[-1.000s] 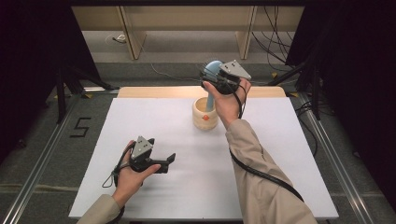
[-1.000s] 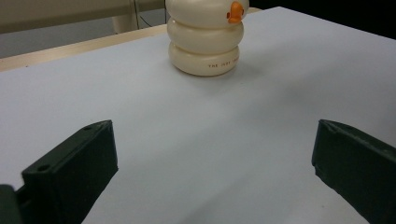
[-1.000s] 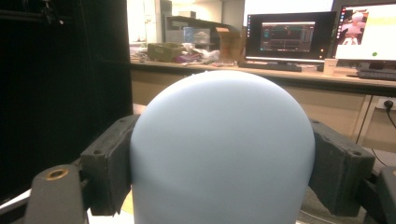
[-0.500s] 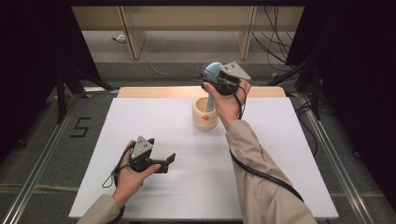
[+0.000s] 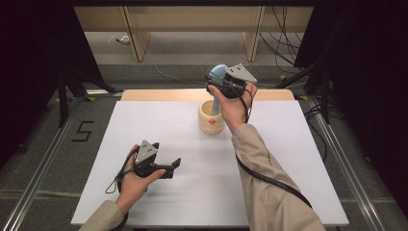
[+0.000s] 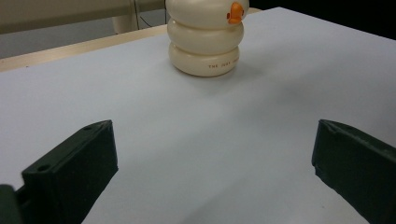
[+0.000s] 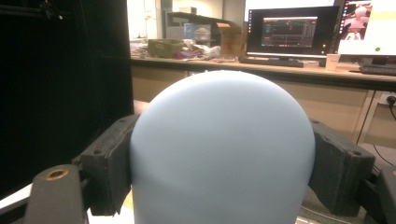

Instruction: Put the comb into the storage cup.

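Table (image 5: pixel 298 159) with a white top carries the whole setup, and we work over it from the near edge. Cup (image 5: pixel 210 117), cream and built of stacked rings with a small orange mark (image 6: pixel 236 12), stands on the far middle of that surface; in the left gripper view it sits upright ahead of the jaws, well apart from them. Brush (image 5: pixel 218 79), pale blue with a rounded head and a strip of dark bristles, stands above the cup, its handle running down into the cup's mouth. In the right gripper view we see the blue head (image 7: pixel 224 149) between the two black jaws, both pads pressed against its sides, so the right gripper (image 5: pixel 222 86) is clamped on the brush. The left gripper (image 5: pixel 174 165) rests low over the near left part of the table, its jaws spread wide with bare table between them, pointing toward the cup.
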`<state>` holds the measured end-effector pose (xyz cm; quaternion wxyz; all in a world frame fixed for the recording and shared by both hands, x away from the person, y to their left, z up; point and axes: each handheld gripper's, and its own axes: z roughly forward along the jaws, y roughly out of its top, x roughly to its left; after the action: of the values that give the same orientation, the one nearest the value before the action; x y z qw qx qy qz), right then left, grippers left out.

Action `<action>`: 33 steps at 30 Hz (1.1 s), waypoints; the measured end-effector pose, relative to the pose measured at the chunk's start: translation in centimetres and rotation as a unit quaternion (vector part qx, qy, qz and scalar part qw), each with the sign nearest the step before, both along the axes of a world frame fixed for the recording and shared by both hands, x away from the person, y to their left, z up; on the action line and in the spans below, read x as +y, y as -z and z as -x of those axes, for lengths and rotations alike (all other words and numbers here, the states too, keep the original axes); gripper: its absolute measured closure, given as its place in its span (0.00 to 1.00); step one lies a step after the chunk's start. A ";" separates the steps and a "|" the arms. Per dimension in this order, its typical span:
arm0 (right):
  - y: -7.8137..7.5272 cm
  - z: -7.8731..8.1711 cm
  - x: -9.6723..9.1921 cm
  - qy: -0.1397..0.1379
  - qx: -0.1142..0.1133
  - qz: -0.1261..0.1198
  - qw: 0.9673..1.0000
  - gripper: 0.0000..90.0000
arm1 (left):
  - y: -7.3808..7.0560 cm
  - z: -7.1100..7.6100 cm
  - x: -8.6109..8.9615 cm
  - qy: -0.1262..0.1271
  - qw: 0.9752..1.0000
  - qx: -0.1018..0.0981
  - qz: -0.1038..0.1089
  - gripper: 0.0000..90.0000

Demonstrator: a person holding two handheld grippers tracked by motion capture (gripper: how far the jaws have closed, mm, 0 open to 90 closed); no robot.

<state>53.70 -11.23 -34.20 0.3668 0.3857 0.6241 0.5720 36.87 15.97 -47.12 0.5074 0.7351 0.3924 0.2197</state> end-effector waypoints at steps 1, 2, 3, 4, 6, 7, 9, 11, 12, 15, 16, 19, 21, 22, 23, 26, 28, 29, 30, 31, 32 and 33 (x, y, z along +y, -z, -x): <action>0.0 0.0 0.0 0.000 0.000 0.000 1.000 0.23 | 0.0 0.0 0.0 0.000 1.000 0.000 0.000 0.00; 0.0 0.0 0.1 -0.001 0.001 -0.001 1.000 0.23 | 0.0 0.0 0.0 0.000 1.000 0.000 0.000 0.00; 0.1 0.0 0.1 -0.001 0.001 -0.001 1.000 0.23 | 0.0 0.0 0.0 0.000 1.000 0.000 0.000 0.00; 0.1 0.0 0.1 -0.001 0.001 -0.001 1.000 0.22 | 0.0 0.0 0.0 0.000 1.000 0.000 0.000 0.00; 0.1 0.0 0.1 -0.001 0.000 0.000 1.000 0.23 | 0.0 0.0 0.0 0.000 1.000 0.000 0.000 0.00; 0.1 0.0 0.1 -0.001 0.001 -0.001 1.000 0.23 | 0.0 0.0 0.0 0.000 1.000 0.000 0.000 0.00; 0.2 0.0 0.2 -0.001 0.000 0.000 1.000 0.23 | 0.0 0.0 0.0 0.000 1.000 0.000 -0.001 0.00; 0.2 0.0 0.2 -0.002 0.001 0.001 1.000 0.23 | 0.0 0.0 0.0 0.000 1.000 0.000 -0.001 0.00; 0.2 0.0 0.2 -0.002 0.001 0.000 1.000 0.23 | 0.0 0.0 0.0 0.000 1.000 0.000 -0.001 0.00; 0.2 0.0 0.2 -0.002 0.001 0.000 1.000 0.23 | 0.0 0.0 0.0 0.000 1.000 0.000 -0.001 0.00; 0.3 0.0 0.3 -0.002 0.001 0.001 1.000 0.23 | 0.0 0.0 0.0 0.000 1.000 0.000 -0.001 0.00; 0.4 0.0 0.3 -0.003 0.003 0.001 1.000 0.23 | 0.0 0.0 0.0 0.001 1.000 0.000 0.000 0.00; 0.4 0.0 0.3 -0.003 0.002 0.002 1.000 0.23 | 0.0 0.0 0.0 0.000 1.000 0.000 -0.001 0.00; 0.5 0.0 0.3 -0.003 0.003 0.001 1.000 0.23 | 0.0 0.0 0.0 0.000 1.000 0.001 -0.001 0.00; 0.5 0.0 0.3 -0.002 0.003 0.002 1.000 0.23 | 0.1 0.0 0.0 0.000 1.000 0.001 -0.001 0.00; 0.6 0.0 0.3 -0.002 0.006 0.002 1.000 0.23 | 0.1 0.0 0.0 0.001 1.000 0.002 -0.001 0.00; 0.8 0.0 0.3 -0.003 0.006 0.003 1.000 0.23 | 0.1 -0.1 0.0 0.000 1.000 0.003 -0.001 0.00; 0.8 0.0 0.3 -0.003 0.006 0.002 1.000 0.23 | 0.1 -0.1 0.0 0.000 1.000 0.003 -0.001 0.00; 0.8 -0.1 0.3 -0.003 0.006 0.003 1.000 0.23 | 0.1 -0.1 0.0 0.000 1.000 0.003 -0.001 0.00; 0.9 -0.1 0.3 -0.002 0.005 0.004 1.000 0.23 | 0.1 -0.1 0.0 0.000 1.000 0.003 -0.001 0.00; 0.9 -0.1 0.3 -0.003 0.006 0.004 1.000 0.22 | 0.1 -0.1 0.0 0.000 1.000 0.003 -0.001 0.00; 0.9 -0.1 0.3 -0.003 0.006 0.003 1.000 0.23 | 0.1 -0.1 0.0 0.000 1.000 0.003 0.000 0.00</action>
<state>53.76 -10.96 -35.10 0.3627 0.3863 0.6293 0.5685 36.95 15.96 -47.26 0.5059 0.7362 0.3936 0.2173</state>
